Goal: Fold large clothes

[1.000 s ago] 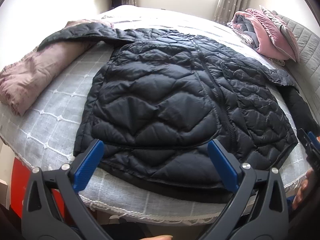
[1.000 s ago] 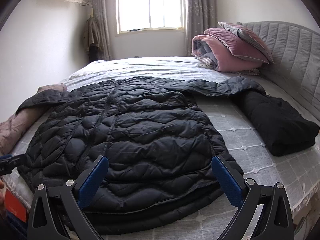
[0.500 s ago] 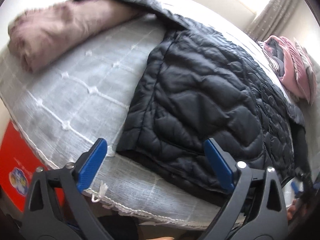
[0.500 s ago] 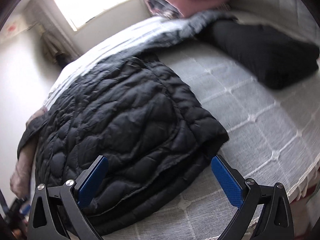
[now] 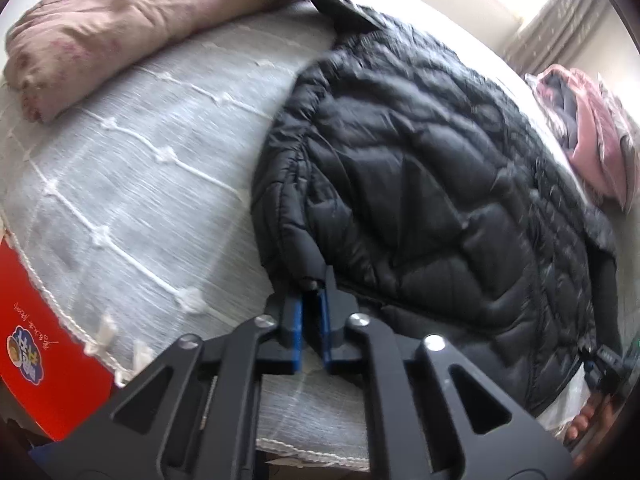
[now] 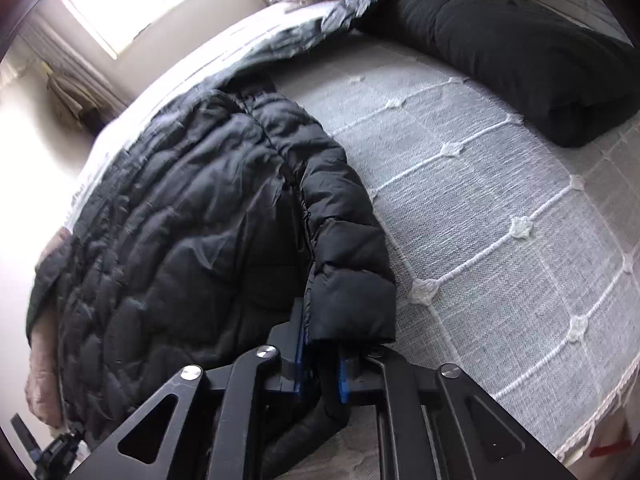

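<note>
Our left gripper [image 5: 311,322] pinches the black puffer jacket [image 5: 420,184] at one hem corner, our right gripper [image 6: 320,372] the other (jacket flat on the bed [image 5: 132,184]); red box [image 5: 44,360] lettering unreadable.

Bare grey checked bedspread [image 5: 132,184] lay open left of the black quilted puffer jacket [image 5: 420,184], bounded by a rolled pink blanket [image 5: 120,36]. Right of it, a folded black garment [image 6: 520,52] blocked passage.
</note>
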The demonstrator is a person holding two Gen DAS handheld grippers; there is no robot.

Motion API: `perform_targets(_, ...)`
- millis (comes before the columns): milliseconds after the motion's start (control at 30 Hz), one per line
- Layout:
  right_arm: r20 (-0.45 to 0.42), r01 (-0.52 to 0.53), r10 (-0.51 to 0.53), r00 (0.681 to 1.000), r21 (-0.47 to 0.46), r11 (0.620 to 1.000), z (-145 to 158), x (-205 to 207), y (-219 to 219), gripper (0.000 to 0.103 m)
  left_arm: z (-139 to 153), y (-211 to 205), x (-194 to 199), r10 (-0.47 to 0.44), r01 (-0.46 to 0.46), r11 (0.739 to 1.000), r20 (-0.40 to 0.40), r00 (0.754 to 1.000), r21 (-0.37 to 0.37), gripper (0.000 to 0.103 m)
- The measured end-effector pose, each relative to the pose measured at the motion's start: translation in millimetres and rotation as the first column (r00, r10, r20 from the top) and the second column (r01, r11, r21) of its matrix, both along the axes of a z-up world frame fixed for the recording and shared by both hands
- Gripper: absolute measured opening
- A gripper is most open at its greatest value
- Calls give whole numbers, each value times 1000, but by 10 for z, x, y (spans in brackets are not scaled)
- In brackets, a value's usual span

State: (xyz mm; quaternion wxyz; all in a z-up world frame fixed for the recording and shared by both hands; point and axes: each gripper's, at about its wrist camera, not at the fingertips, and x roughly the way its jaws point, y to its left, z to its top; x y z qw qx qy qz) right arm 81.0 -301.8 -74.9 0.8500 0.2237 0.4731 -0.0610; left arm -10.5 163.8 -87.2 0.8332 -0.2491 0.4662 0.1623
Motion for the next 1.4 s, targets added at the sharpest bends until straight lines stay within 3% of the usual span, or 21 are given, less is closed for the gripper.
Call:
perform_targets(133,134,-69,68,989,6,998,232,-193,61,7,126,104,-47,38,-40,998,40,998,42,5)
perform_targets(333,204,-58,63,977,-30,998,356,-429,-16,7,126,-38,-11,21,-22,996,11,1000,86,8)
perform_targets(500,223,80,-89,971,49,996,410,-456,-293,17,289,-24,-43,40,-44,995,50,998,85,24)
perform_targets(633,282,222,-219,934,23,975,524,-633,-495,25,515,49,-127,86,-98,990,118,989,99,36)
perform_targets(733,278,196,-190,942,8,981,529,-591,-466,35,694,46,-152,99,-117,988,167,981,101,45)
perform_targets(800,272,151,-143,952,-9,988,535,-535,-364,37,786,-2,-115,90,-112,988,188,978,109,53)
perform_targets(867,296,117,-97,950,-50,992,590,-536,-253,38,863,-84,-38,72,-97,988,199,977,122,55)
perform_targets(933,320,103,-71,945,-82,991,637,-505,-136,54,913,-168,38,54,-82,988,202,978,130,57)
perform_targets(1000,342,92,-50,938,-109,990,675,-512,-37,64,932,-269,131,38,-69,988,214,976,140,67)
perform_targets(1200,358,49,14,934,-166,985,699,-444,156,67,911,-502,341,-24,-9,989,221,975,151,79)
perform_targets(1400,395,77,4,919,-191,979,742,-461,185,77,854,-658,485,-72,36,983,204,976,178,80)
